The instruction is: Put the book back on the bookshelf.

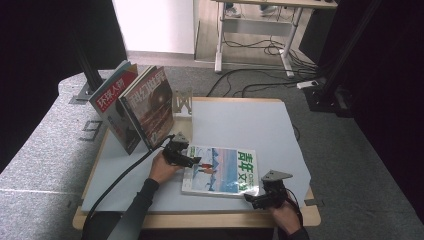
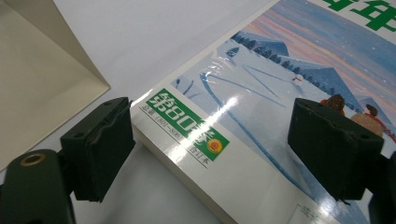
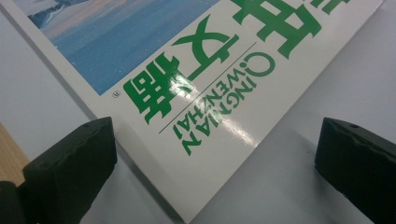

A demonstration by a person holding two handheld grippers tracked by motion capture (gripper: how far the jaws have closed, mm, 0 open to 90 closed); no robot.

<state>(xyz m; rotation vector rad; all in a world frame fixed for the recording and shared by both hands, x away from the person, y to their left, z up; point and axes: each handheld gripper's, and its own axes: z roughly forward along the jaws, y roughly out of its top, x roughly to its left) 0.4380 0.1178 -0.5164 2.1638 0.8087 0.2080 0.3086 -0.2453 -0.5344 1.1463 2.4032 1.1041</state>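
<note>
**Magazine flat on the table, both grippers open at its corners**

I start with the stand: a bookend point(image 1: 182, 104) at the back of the table point(image 1: 240, 120) has two magazines leaning at its left side. The red magazine point(image 1: 111, 95) is the outer one and the brown magazine point(image 1: 152, 102) leans just beside it, nearer the bookend. Both are tilted, not upright.

A third magazine point(image 1: 221, 171), with a blue snow scene and green lettering, lies flat on the table, cover up, close to the near edge and well apart from the stand.

My left gripper point(image 1: 189, 159) sits at this magazine's left edge. In the left gripper view its jaws stand wide apart, one over the bare table beside the spine, the other above the cover; the magazine's corner point(image 2: 201, 135) lies between them. I see no pad pressing on it.

My right gripper point(image 1: 256, 198) is at the magazine's near right corner. In the right gripper view the jaws are wide open, the white corner point(image 3: 205, 154) between them, both pads clear of it.
</note>
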